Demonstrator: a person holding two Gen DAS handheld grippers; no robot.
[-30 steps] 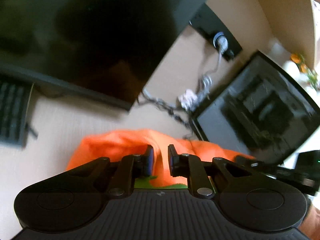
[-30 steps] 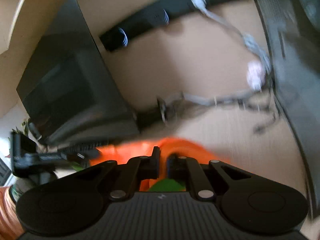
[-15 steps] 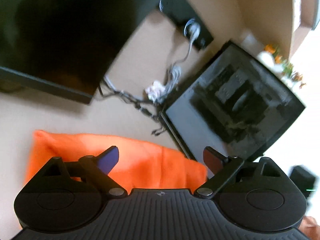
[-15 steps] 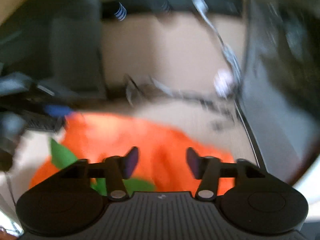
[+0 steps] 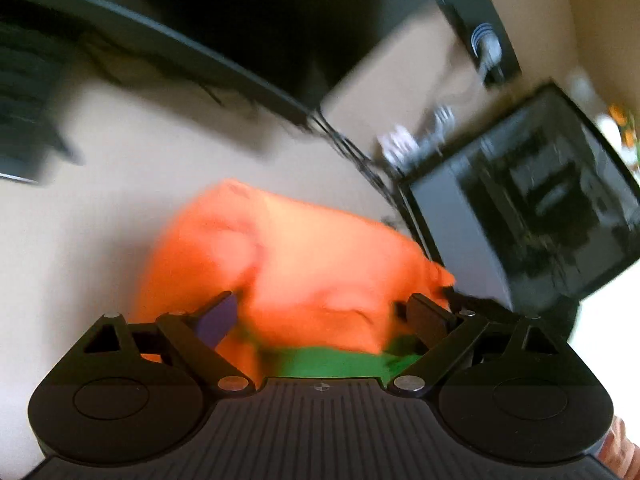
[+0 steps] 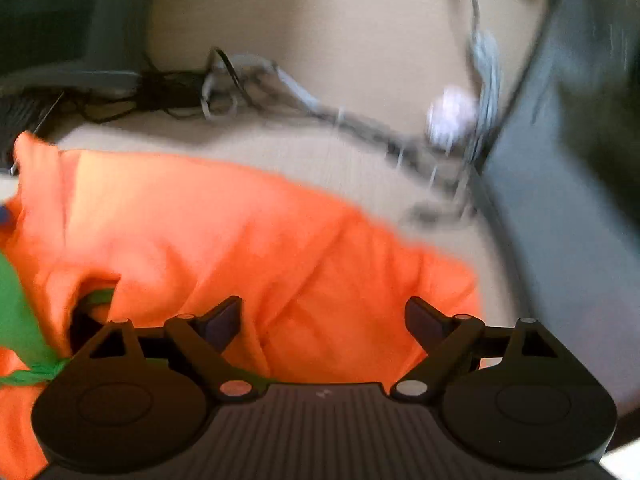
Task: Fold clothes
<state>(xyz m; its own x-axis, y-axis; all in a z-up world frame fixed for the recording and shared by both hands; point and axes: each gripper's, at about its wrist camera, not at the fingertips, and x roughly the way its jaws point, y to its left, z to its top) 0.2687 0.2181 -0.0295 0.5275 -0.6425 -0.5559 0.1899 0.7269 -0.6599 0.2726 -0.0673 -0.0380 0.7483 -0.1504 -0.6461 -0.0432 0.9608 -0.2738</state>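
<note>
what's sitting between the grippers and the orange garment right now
Nothing visible. The left gripper and right gripper both stand open directly over the orange garment; cables and monitor lie beyond it.

This looks like an office desk: a pale beige tabletop (image 5: 132, 184) carries a wide black monitor (image 5: 248, 12), a second dark angled screen (image 5: 532, 208), a black keyboard's edge (image 5: 20, 120) and a tangle of grey cables (image 6: 304, 100) behind.

Both fisheye views were motion-blurred and bowed at the edges. Daylight blew out the lower right corner of the left view; the orange garment (image 5: 304, 264) glared, oversaturated and soft.
</note>
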